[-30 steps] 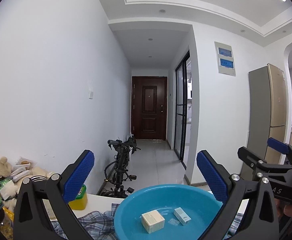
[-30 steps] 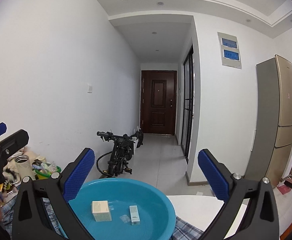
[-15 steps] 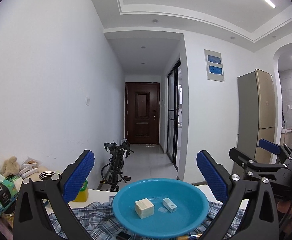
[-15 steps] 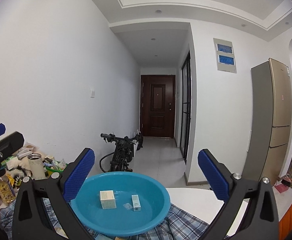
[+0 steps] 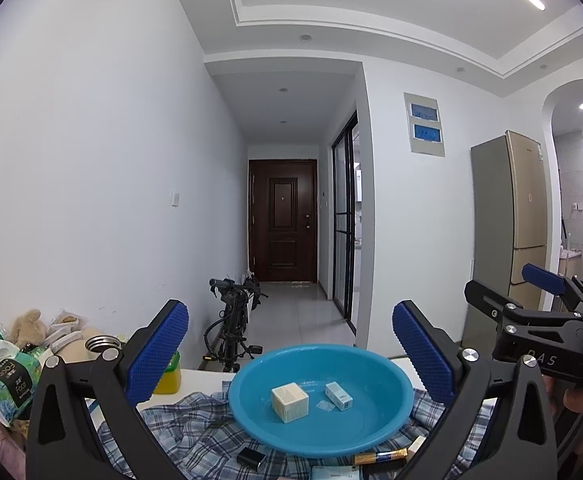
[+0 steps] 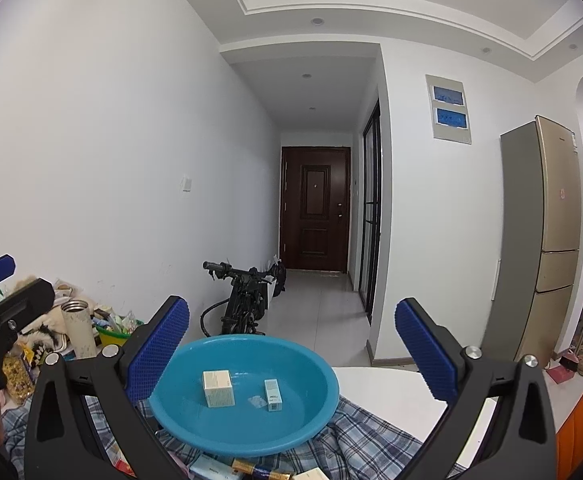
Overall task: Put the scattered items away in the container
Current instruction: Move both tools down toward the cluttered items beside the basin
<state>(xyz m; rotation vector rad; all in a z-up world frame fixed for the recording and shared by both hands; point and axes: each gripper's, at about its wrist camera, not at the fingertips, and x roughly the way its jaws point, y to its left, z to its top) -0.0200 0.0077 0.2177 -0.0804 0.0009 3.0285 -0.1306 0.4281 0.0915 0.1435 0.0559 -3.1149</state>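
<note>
At the lower left of the left wrist view, a green tissue pack [image 5: 5, 376] reads "Face" in white. At the right edge, the other gripper's black body [image 5: 541, 360] shows the letters "BAS". Print on the small boxes is too small to read.

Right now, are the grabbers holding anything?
No. The left gripper and right gripper are both open and empty, above the blue bowl.

Both wrist views look level over the blue basin [image 5: 319, 432] [image 6: 247, 432], side by side, down the hallway.
</note>
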